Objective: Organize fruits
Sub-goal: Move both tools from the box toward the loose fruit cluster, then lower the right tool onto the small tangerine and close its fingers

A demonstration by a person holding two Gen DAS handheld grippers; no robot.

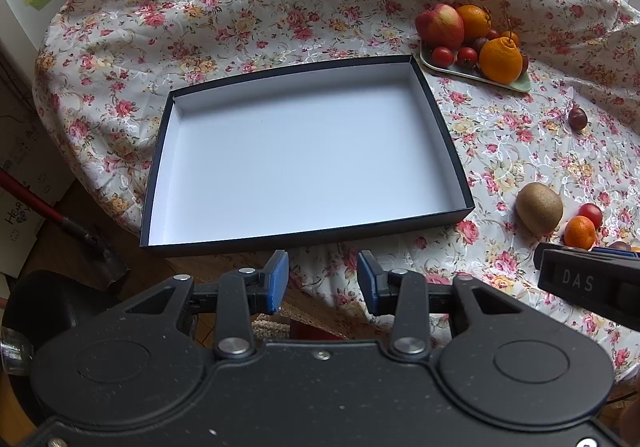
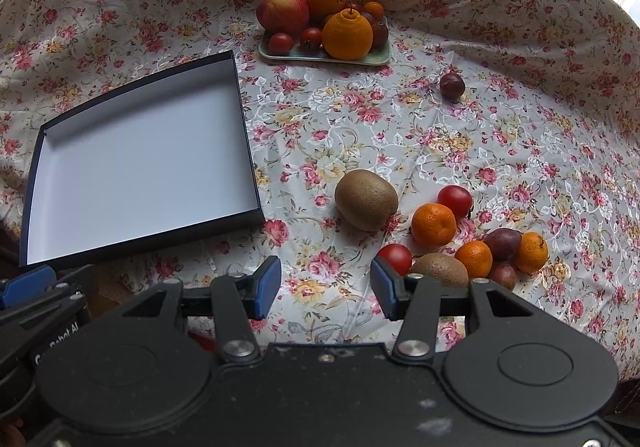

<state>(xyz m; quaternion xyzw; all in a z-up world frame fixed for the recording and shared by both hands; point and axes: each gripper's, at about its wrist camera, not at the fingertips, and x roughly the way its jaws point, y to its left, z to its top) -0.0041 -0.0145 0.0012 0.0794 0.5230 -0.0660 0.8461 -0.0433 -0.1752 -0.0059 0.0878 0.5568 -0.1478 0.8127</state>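
Note:
An empty black box with a white inside [image 1: 304,151] lies on the flowered tablecloth; it also shows in the right wrist view [image 2: 140,163]. My left gripper [image 1: 322,281] is open and empty just in front of the box's near edge. My right gripper [image 2: 325,289] is open and empty above the cloth. A kiwi [image 2: 366,199] lies ahead of it, with a tangerine [image 2: 434,224], a cherry tomato [image 2: 455,201], a second kiwi [image 2: 440,269] and several more small fruits to its right. A green plate [image 2: 324,55] at the back holds an apple [image 2: 285,10], oranges and tomatoes.
A dark plum [image 2: 452,86] lies alone on the cloth right of the plate. The cloth rises in folds at the back and right. The table's edge is on the left [image 1: 92,183], with a red-handled tool [image 1: 52,215] and floor below.

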